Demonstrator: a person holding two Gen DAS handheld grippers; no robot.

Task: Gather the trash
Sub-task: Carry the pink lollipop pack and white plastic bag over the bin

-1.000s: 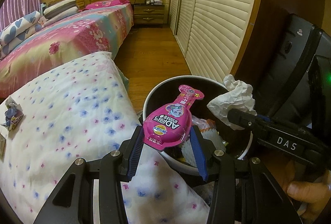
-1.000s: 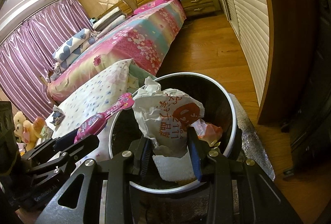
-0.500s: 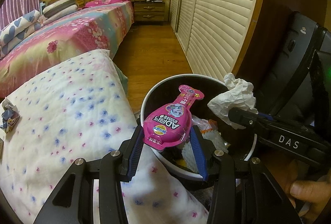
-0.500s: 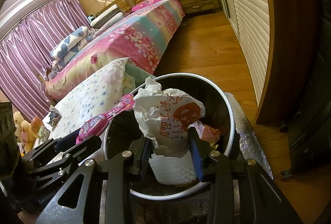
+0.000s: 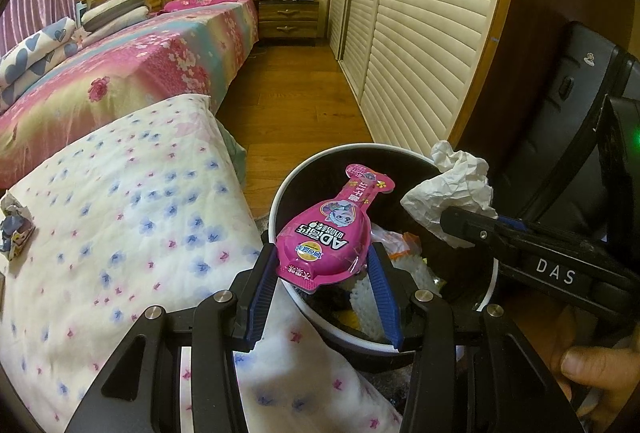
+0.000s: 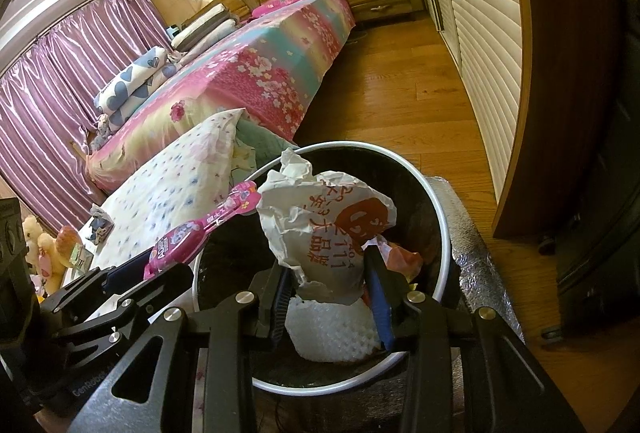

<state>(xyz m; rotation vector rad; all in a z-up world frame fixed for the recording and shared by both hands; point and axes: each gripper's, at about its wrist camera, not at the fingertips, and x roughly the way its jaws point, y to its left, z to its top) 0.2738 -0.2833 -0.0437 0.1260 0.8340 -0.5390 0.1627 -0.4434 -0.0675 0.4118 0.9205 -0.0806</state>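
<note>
My left gripper (image 5: 322,265) is shut on a pink snack package (image 5: 326,237) and holds it over the near left rim of a round black trash bin with a white rim (image 5: 320,157). My right gripper (image 6: 330,283) is shut on a crumpled white paper wrapper with red print (image 6: 324,229) and holds it above the bin's opening (image 6: 424,189). The wrapper also shows in the left wrist view (image 5: 452,189), and the pink package in the right wrist view (image 6: 208,229). The bin holds white foam and orange scraps (image 6: 332,329).
A white quilt with blue and pink flowers (image 5: 120,217) lies left of the bin, with a small crumpled scrap (image 5: 14,229) on it. A bed (image 5: 132,65) stands behind. Louvred wardrobe doors (image 5: 420,33) and a dark suitcase (image 5: 560,105) stand right. Wood floor (image 5: 296,93) runs between.
Both grippers have held their loads over the bin. The left wrist view has shifted slightly, so the bin sits a little closer and more central.
</note>
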